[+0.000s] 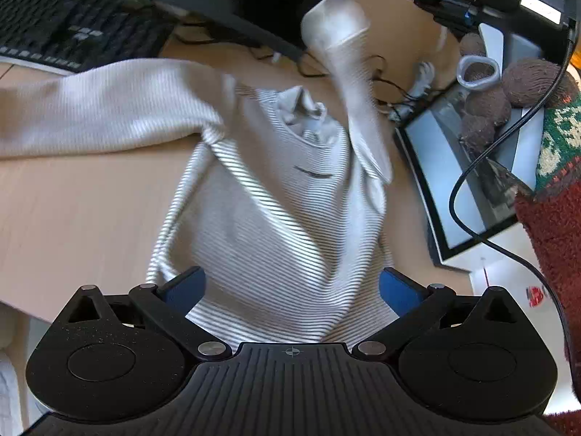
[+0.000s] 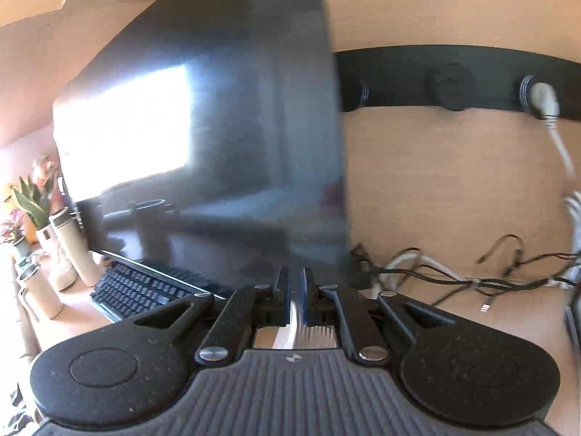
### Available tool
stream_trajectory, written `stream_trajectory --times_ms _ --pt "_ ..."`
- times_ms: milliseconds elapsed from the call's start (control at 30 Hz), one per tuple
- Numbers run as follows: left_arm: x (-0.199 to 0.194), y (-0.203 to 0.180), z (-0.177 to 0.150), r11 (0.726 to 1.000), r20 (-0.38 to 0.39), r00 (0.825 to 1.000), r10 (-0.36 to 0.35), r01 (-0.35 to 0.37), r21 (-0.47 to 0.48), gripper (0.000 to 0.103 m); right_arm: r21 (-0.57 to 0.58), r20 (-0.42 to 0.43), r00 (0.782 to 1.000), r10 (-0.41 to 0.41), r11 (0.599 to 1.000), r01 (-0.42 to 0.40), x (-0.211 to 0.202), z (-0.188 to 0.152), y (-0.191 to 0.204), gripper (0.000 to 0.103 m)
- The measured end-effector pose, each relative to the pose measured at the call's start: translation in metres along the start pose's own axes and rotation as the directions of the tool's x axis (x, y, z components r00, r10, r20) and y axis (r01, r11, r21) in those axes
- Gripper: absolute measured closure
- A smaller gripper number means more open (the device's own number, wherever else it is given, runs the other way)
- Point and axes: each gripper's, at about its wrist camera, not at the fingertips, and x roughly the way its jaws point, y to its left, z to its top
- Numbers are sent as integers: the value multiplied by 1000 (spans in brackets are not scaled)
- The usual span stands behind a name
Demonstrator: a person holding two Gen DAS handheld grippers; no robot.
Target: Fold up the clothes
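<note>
Home office — monitor (image 2: 218,138), keyboard (image 2: 138,290), wooden desk (image 1: 83,210).

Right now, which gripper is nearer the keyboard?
Cannot tell. The left gripper is open over the striped shirt, keyboard far across the desk. The right gripper pinches pale fabric, raised.

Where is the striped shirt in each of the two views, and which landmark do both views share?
Left wrist view: the striped shirt fills the centre, spread on the desk, one sleeve lifted at top centre.
Right wrist view: only a pale sliver of fabric shows, pinched in the right hand-held gripper.
Shared landmark: the black keyboard, upper left in the left view, lower left in the right.
</note>
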Motion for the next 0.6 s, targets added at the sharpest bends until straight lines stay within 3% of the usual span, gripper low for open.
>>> stream_trajectory --times_ms 200,433,500,567,600 --pt "6 5 6 1000 -21 1000 -3 3 -15 0 12 1 1000 11 1000 -11 -2 -11 -4 80" --pt "29 0 23 999 -29 1000 2 -1 32 0 80 -90 992 -89 992 96 -34 -70 -74 58" --pt "32 4 26 998 8 999 33 -34 45 0 107 -119 986 -113 986 126 -49 -93 -95 55" --pt "31 11 32 992 71 991 113 -117 56 0 161 -146 983 -108 978 131 -67 -111 -114 45" --pt "28 18 33 983 110 980 165 -172 57 0 194 -147 985 -92 974 120 -73 -118 -117 35"
